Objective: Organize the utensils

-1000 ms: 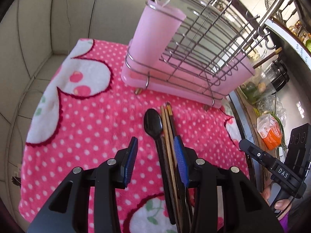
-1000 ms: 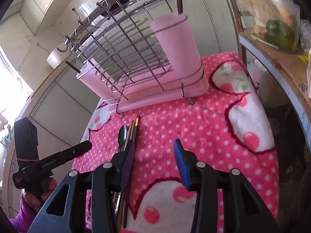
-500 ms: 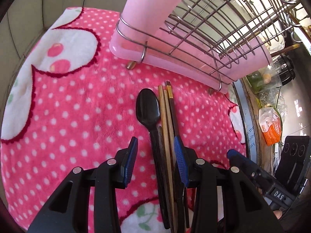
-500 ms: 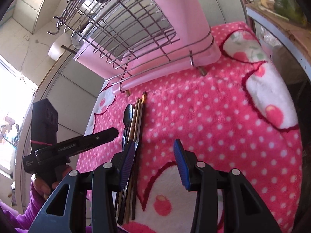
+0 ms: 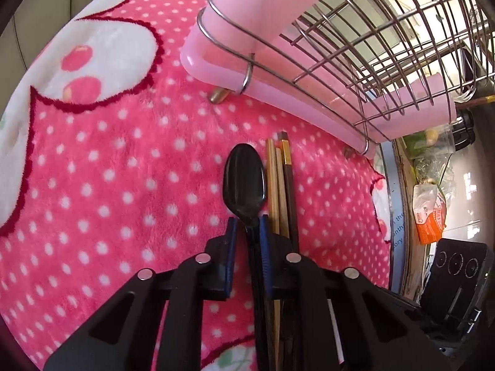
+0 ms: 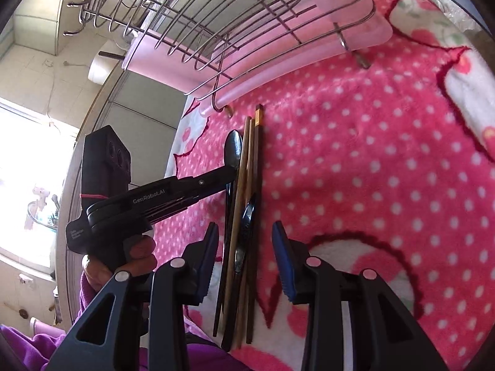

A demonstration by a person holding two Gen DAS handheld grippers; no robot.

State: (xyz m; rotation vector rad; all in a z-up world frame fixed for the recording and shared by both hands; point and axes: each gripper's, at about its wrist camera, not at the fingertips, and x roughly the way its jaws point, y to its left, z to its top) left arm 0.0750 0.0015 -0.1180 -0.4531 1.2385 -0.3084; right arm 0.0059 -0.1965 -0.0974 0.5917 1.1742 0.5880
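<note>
Fleece blanket (image 5: 102, 167), pink with white dots, lies under the wire dish rack on its pink plastic tray (image 5: 309, 99). Just before that rack lie brown wooden chopsticks (image 5: 280, 179) beside a black plastic spoon (image 5: 244, 182). My left gripper (image 5: 247, 225) is closing around the spoon's neck. My right gripper (image 6: 244, 232), closing but spread, straddles the chopsticks untouched.

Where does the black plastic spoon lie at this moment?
In the left wrist view the black plastic spoon lies mid-frame on the pink dotted blanket, left of the wooden chopsticks, its neck between the closing left gripper.
</note>
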